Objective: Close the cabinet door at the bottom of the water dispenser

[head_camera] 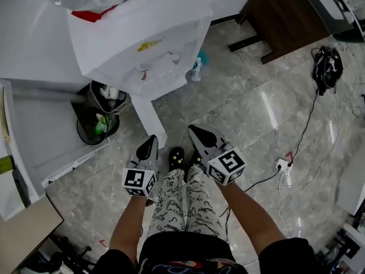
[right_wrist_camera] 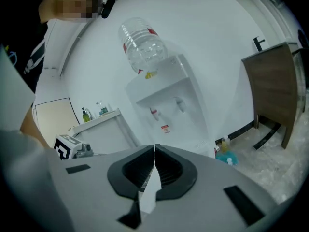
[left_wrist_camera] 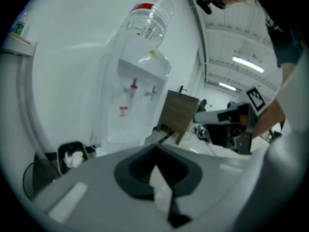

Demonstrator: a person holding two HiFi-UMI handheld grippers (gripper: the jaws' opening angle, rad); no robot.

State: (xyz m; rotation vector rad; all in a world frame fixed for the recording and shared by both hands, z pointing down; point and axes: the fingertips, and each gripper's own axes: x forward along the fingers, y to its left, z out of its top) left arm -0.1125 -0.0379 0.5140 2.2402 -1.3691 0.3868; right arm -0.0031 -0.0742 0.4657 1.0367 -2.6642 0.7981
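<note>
The white water dispenser [head_camera: 145,50] stands at the top of the head view with a clear bottle on it. Its bottom cabinet door [head_camera: 149,119] hangs open, a white panel swung out toward me. My left gripper [head_camera: 151,140] is shut and empty, its tip just beside the door's outer edge. My right gripper [head_camera: 194,130] is shut and empty too, a little right of the door. In the left gripper view the dispenser [left_wrist_camera: 135,95] rises beyond the shut jaws of the left gripper [left_wrist_camera: 155,152]. The right gripper view shows the dispenser [right_wrist_camera: 169,105] ahead of the right gripper [right_wrist_camera: 154,149].
A black bin [head_camera: 97,119] with rubbish stands left of the dispenser, beside a white counter [head_camera: 40,130]. A blue bottle [head_camera: 197,68] sits on the floor to the right. Further right are a brown cabinet [head_camera: 285,16], a power strip [head_camera: 281,165] and cables.
</note>
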